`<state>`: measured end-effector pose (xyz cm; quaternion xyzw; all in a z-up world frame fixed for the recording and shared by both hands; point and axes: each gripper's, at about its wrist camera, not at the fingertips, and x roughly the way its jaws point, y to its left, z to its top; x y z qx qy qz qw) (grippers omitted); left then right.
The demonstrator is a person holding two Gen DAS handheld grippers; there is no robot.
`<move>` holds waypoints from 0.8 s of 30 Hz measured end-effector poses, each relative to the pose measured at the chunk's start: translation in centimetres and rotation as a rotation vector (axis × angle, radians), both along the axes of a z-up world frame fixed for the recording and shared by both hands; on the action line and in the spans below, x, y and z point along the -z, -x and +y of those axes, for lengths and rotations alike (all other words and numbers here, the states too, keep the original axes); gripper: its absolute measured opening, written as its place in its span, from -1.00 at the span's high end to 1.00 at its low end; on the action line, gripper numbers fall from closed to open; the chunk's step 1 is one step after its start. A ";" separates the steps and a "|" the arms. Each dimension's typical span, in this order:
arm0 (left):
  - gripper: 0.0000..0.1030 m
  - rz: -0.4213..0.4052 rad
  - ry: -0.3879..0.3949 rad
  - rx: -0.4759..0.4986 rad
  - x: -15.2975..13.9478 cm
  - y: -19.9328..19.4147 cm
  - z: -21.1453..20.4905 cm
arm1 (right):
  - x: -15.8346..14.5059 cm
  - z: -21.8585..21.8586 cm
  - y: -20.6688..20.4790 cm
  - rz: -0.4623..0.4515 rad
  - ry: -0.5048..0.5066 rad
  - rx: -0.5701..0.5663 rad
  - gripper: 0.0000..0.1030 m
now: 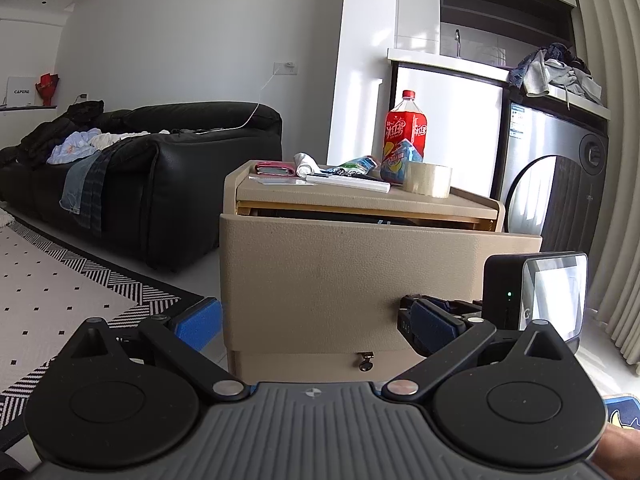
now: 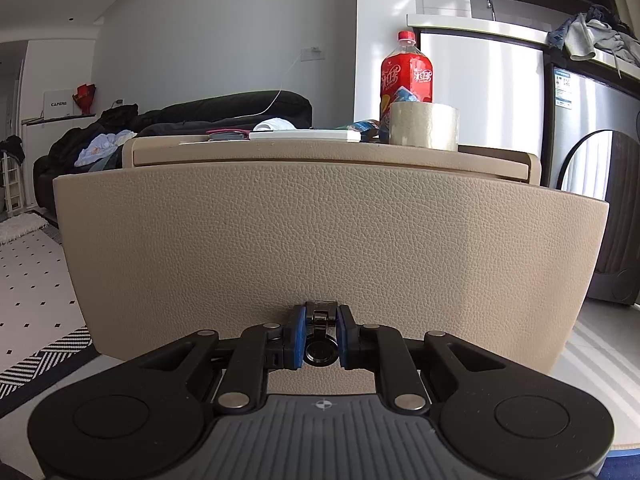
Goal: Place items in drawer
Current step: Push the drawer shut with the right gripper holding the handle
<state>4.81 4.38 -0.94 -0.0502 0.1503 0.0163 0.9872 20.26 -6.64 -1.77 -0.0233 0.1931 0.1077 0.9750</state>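
Note:
A beige nightstand [image 1: 320, 280] stands ahead with its top drawer [image 2: 320, 232] pulled part way out. My right gripper [image 2: 320, 338] is shut on the drawer's black ring handle [image 2: 320, 350] at the bottom of the front panel. My left gripper [image 1: 316, 320] hangs open in front of the nightstand, holding nothing. On top lie a tape roll [image 2: 424, 126], a red drink bottle [image 1: 405, 128], a flat white box [image 2: 304, 135], a pink wallet [image 1: 276, 168], a white cloth [image 1: 306, 162] and a snack packet [image 1: 360, 164]. Something dark shows inside the drawer gap [image 1: 360, 216].
A lower drawer with its own handle [image 1: 366, 360] sits under the open one. A black sofa [image 1: 160, 168] with clothes stands to the left, and a patterned rug [image 1: 60, 280] lies on the floor. A washing machine [image 1: 560, 184] and a curtain [image 1: 616, 160] are on the right.

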 end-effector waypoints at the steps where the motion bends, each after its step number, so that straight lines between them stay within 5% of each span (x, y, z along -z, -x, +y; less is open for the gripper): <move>1: -1.00 -0.002 -0.002 -0.001 -0.1 0.0 0.0 | 0.0 0.0 -0.3 0.001 -0.002 0.000 0.66; 24: -1.00 -0.038 0.049 0.042 -1.2 0.0 -0.8 | 0.3 0.8 -3.2 0.001 0.006 0.003 0.66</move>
